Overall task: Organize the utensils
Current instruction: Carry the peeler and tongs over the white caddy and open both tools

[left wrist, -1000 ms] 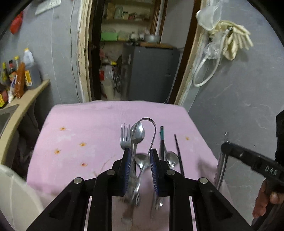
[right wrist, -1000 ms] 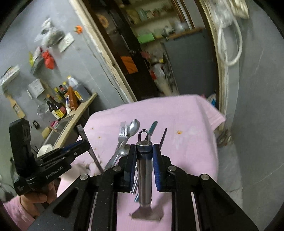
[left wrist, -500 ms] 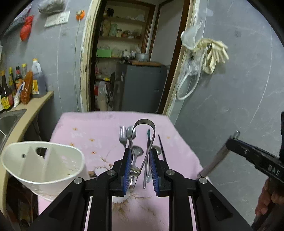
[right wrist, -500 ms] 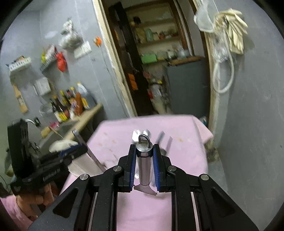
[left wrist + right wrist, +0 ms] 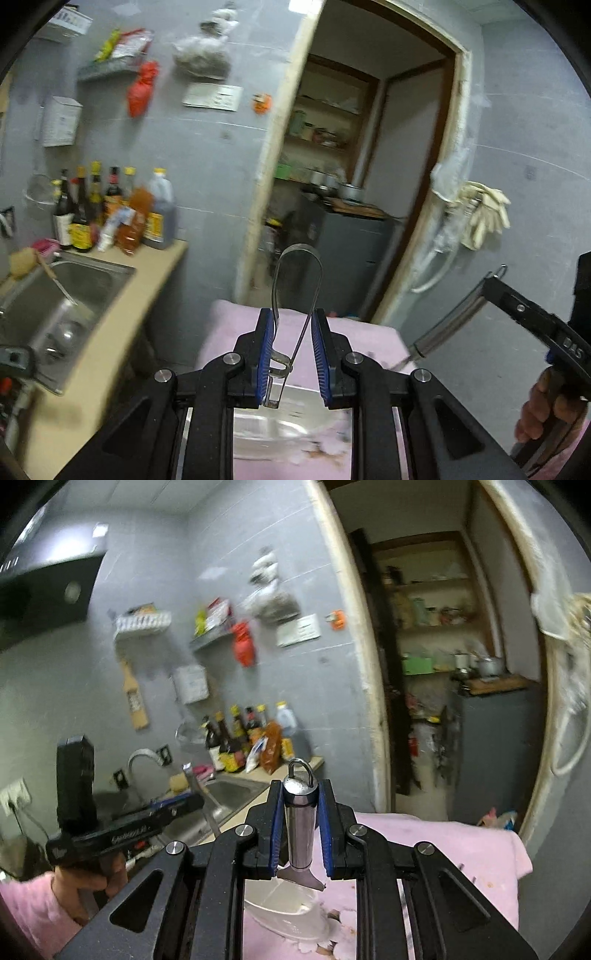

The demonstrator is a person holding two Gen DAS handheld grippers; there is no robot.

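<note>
Left claw (image 5: 292,350) is pinching looped metal tongs (image 5: 297,291) at frame centre; right claw (image 5: 300,825) is clamping a steel-handled scraper (image 5: 301,823). Either could be slipping or missing the white holder (image 5: 288,912) below.

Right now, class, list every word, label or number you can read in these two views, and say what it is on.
"DAS": on the side of the right gripper.
Left gripper side: white lettering, too blurred to read.
Bottle labels: too blurred.
Wall notice: too blurred.
</note>
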